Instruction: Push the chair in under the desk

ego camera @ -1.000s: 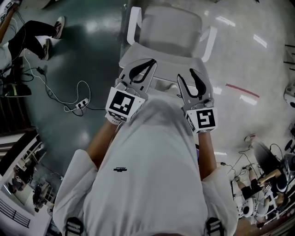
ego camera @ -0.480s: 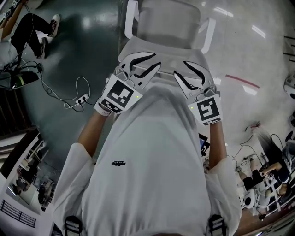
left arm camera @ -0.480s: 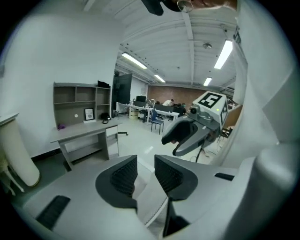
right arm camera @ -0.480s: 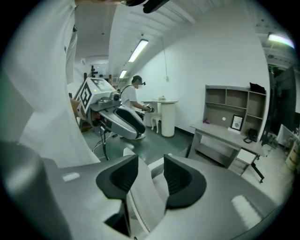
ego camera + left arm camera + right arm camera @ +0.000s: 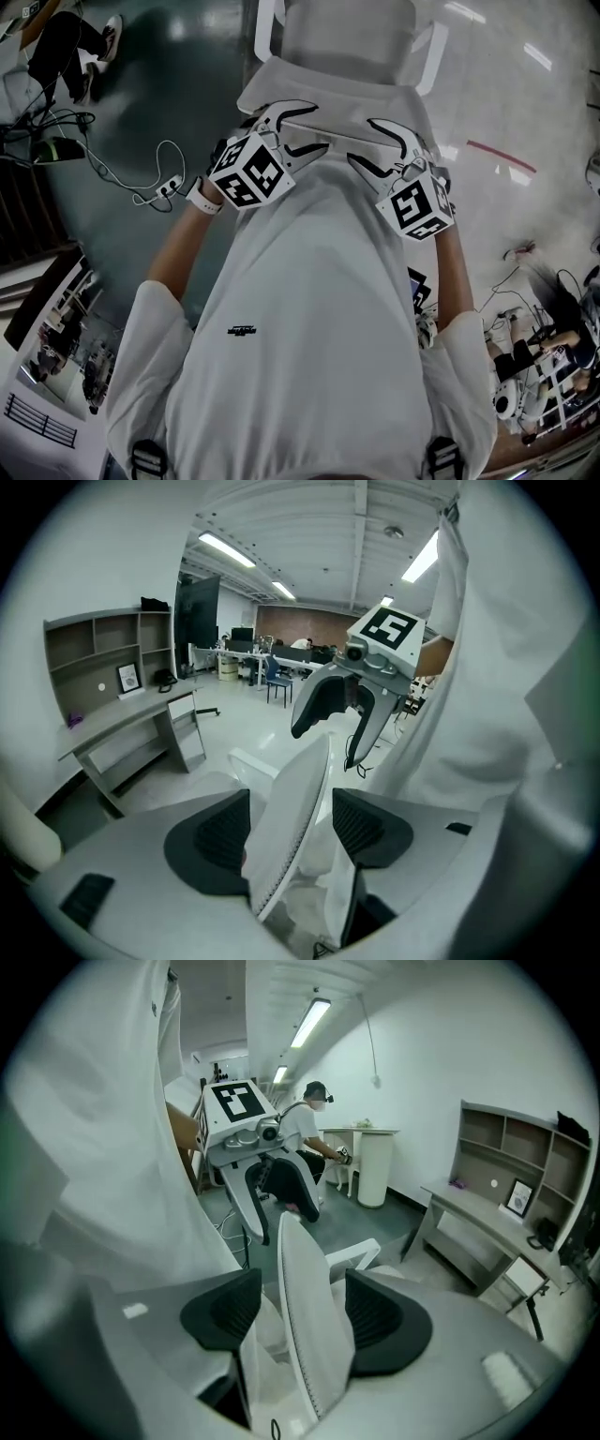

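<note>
Claws [image 5: 314, 129] [image 5: 363, 141] opened astride chair [image 5: 347, 37]; glossy floor [image 5: 187, 75].

White mesh-backed chair [image 5: 342, 47] upright; grey desk [image 5: 122, 712] well apart, chair not under it.

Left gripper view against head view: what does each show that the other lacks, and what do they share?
Only the left gripper view shows the desk with its shelf unit. Only the head view shows the power strip and the red floor mark. Both show the white chair backrest straddled by the left tongs and the right tongs, whose jaws have just been opening.
</note>
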Action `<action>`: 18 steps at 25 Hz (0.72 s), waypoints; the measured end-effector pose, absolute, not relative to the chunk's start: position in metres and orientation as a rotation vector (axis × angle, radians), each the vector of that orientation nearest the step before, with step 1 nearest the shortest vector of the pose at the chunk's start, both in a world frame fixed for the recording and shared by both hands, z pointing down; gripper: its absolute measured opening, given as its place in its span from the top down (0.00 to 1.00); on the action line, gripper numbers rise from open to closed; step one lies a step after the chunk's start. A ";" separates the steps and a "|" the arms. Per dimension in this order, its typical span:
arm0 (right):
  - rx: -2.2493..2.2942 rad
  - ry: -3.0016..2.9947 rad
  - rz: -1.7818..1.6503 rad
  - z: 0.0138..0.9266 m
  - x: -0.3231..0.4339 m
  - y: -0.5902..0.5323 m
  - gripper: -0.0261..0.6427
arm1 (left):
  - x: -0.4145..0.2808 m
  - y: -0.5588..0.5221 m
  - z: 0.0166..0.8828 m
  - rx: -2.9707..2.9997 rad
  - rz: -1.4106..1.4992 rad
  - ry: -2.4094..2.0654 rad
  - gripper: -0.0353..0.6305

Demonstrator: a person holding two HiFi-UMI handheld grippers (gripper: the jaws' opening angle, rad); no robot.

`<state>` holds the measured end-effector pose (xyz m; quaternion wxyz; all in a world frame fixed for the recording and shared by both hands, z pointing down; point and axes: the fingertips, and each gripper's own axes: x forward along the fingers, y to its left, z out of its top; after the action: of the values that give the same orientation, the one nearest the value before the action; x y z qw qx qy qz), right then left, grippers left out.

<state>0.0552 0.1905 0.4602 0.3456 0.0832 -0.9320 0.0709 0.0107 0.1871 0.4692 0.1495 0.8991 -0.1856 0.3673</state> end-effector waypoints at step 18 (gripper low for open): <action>0.310 -2.238 0.101 0.522 0.079 0.159 0.95 | -0.016 0.150 0.516 2.400 0.908 -0.746 0.94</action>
<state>0.0790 0.1585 0.5223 0.4258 0.1239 -0.8954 0.0405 -0.0160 0.1502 0.5162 0.2324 0.8736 -0.2716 0.3303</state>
